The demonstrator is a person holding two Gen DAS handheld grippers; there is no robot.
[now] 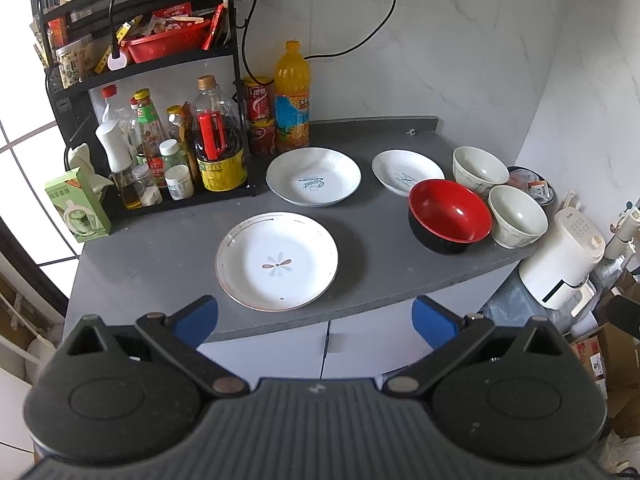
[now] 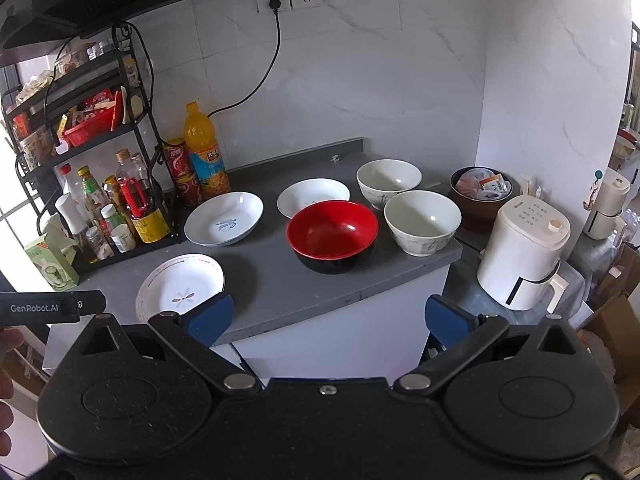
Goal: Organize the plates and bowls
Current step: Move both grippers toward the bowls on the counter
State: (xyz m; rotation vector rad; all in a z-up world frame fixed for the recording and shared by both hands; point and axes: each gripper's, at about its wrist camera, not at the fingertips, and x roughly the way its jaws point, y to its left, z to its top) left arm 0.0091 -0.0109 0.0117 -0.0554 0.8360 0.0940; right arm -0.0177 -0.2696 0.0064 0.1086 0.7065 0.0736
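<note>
Orange juice bottle (image 1: 292, 96), black condiment rack (image 1: 236, 80)

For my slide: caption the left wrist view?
Open left gripper facing three plates and three bowls on a counter.

3 plates (image 1: 277, 261), 3 bowls (image 1: 449, 216), 2 tools (image 1: 315, 320)

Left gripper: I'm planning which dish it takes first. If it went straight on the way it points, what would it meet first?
Probably the white gold-rimmed plate with a flower motif, nearest the grey countertop's front edge and centred between the open jaws of the left gripper. Depth is unclear, so it might pass above it.
</note>
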